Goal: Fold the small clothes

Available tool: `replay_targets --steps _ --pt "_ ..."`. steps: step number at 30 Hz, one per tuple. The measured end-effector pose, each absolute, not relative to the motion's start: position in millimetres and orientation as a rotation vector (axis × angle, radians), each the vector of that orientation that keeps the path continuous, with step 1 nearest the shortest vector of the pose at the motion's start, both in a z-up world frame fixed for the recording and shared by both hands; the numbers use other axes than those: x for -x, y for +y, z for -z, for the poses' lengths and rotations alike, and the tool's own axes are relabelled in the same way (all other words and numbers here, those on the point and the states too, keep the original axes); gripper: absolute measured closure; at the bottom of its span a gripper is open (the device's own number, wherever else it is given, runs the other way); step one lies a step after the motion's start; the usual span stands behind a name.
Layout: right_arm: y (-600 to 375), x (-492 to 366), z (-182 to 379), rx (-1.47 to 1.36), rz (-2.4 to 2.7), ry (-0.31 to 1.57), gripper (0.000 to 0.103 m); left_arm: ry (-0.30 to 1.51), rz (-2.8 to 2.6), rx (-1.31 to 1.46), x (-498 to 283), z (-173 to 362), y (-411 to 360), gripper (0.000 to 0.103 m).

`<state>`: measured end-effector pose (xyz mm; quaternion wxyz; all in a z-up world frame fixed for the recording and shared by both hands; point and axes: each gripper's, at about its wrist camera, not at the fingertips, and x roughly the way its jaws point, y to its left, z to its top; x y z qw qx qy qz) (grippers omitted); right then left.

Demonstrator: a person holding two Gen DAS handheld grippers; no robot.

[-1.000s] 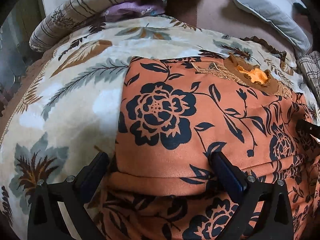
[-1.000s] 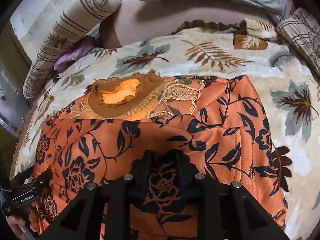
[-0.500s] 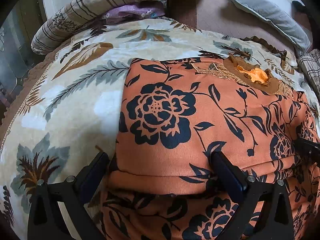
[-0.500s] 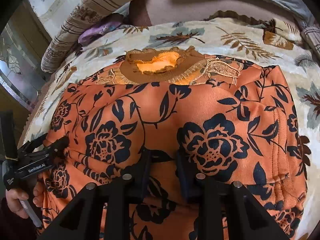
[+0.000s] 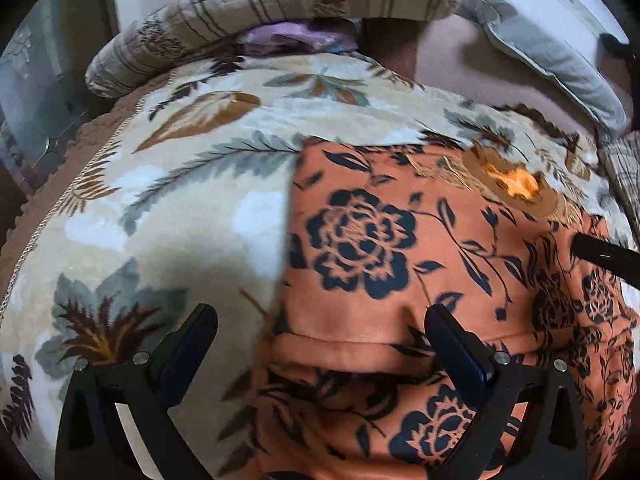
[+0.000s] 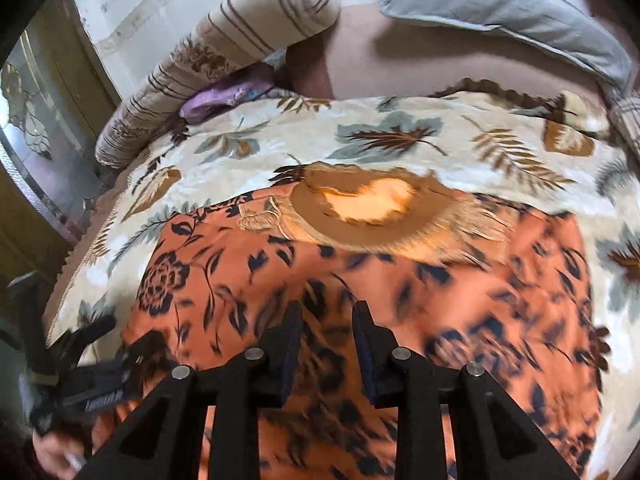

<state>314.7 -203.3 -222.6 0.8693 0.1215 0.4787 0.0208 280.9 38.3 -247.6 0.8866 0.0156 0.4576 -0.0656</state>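
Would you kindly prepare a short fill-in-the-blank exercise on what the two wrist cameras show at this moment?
1. The orange garment is printed with dark ____ and leaves.
2. The jaws of the left gripper stand wide ____.
3. The right gripper has its fingers close together, with ____ fabric between them.
4. The garment lies on a cream blanket patterned with ____.

Missing words: flowers; open; orange; leaves

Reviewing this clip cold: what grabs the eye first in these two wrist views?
The orange garment with its dark blue flowers fills the foreground, spread on a leaf-print blanket. Its brown neckline lies at the far edge. The right gripper is pinching the fabric, while the left gripper stands wide open over the hem.
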Motion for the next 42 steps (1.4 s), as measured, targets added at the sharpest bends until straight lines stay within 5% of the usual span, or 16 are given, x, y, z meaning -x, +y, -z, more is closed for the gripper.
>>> replay_targets --steps 4,20,28,34,42 --pt "-195.3 -349.8 265.9 -0.263 0.026 1.123 0.073 1.020 0.119 -0.039 -289.0 259.4 44.8 0.000" --pt "-117.9 -370.7 251.5 -0.187 0.001 1.192 0.071 1.075 0.205 -0.018 -290.3 266.3 50.4 0.000" --pt "-212.0 -308.9 209.5 -0.267 0.142 1.134 0.072 1.024 0.216 -0.026 -283.0 254.5 50.8 0.000" --pt "-310.0 -247.6 244.6 -0.388 0.343 1.238 0.073 1.061 0.224 -0.054 -282.9 264.1 45.1 0.000" --pt "-320.4 -228.1 226.0 -0.454 0.312 1.125 0.073 1.044 0.226 -0.050 -270.4 263.4 48.1 0.000"
